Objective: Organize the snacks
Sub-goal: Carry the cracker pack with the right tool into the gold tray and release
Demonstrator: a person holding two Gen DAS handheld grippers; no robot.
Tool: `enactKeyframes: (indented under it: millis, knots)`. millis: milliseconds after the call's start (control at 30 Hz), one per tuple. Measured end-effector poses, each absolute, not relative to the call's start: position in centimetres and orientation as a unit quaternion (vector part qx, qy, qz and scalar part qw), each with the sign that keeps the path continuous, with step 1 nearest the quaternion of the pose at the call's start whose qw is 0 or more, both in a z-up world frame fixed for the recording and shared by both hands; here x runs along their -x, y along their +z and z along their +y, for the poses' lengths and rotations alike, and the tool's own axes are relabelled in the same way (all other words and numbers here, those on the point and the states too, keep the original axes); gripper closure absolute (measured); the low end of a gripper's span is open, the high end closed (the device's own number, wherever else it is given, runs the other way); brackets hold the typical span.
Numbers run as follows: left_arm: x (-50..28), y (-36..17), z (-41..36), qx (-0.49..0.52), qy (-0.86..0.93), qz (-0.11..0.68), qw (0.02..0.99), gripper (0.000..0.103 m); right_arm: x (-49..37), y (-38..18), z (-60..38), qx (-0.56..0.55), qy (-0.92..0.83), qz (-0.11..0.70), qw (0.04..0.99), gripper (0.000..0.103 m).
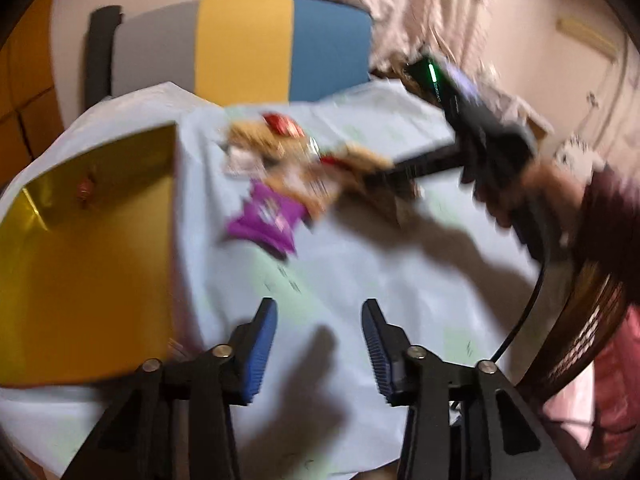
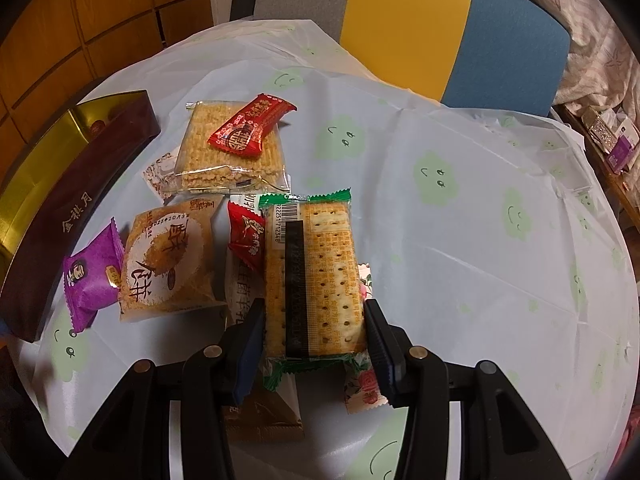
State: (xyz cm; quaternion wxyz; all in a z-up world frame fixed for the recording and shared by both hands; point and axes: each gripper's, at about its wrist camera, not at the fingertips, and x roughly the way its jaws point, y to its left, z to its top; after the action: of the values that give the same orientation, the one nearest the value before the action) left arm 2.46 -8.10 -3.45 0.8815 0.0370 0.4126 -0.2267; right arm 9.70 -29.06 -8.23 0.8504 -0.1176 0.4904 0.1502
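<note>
Right now, seen from beside the table:
Right gripper (image 2: 315,342): jaws closed on the cracker packet (image 2: 314,276), one pad on each long side near its lower end; the packet points away from the jaws with its green crimped top edge farthest off
Cracker packet: green-edged, clear wrapper, a dark strip down its middle; it lies over other small wrappers on the table (image 2: 460,240)
Left gripper (image 1: 320,350): jaws partly apart with nothing between them, only the pale blue cloth below; the view is blurred
Snack pile (image 1: 288,176): ahead of the left jaws and well apart from them, a jumble in the blur
Purple packet (image 2: 93,276): at the left edge of the pile, just beside the box wall
Round pastry packet (image 2: 168,256): between the purple packet and the held crackers
Red sweet wrapper (image 2: 246,242): touching the cracker packet's left side
Square biscuit packet (image 2: 232,152): farther back, with a red packet (image 2: 250,126) lying on top of it
Gold box (image 1: 88,248): open, left of the pile, dark outer wall with gold lettering, one small sweet inside
Person's hand (image 1: 532,188): wrapped round the right gripper's handle, dark sleeve behind
</note>
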Motion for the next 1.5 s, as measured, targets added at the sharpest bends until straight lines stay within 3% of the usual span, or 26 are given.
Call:
enactKeyframes:
  millis: [67,400,767,1067,1500]
  knots:
    - [-2.1,-4.6,-8.9,-0.057,-0.233,0.418,0.876,0.068,-9.5,-8.1,-29.1,0.117,0.145,0.494,0.849,0.055]
    - [-1.0,-6.1,-8.4,-0.038,-0.238,0.402,0.883,0.069,-7.0,-3.9,-28.5,0.059,0.152,0.472,0.866,0.055]
    - [-0.7,-6.1,-7.5,-0.010,-0.251,0.392,0.885,0.070,-6.6,0.0,-16.2,0.103,0.295,0.466,0.828,0.055]
    - [-1.0,-6.3,-6.8,0.013,-0.260,0.392,0.882,0.073,-9.7,-2.0,-7.2,0.160,0.325,0.486,0.795,0.055]
    - [-1.1,-6.5,-7.0,0.008,-0.260,0.390,0.884,0.073,-12.1,-4.9,-5.1,0.148,0.313,0.500,0.794,0.054]
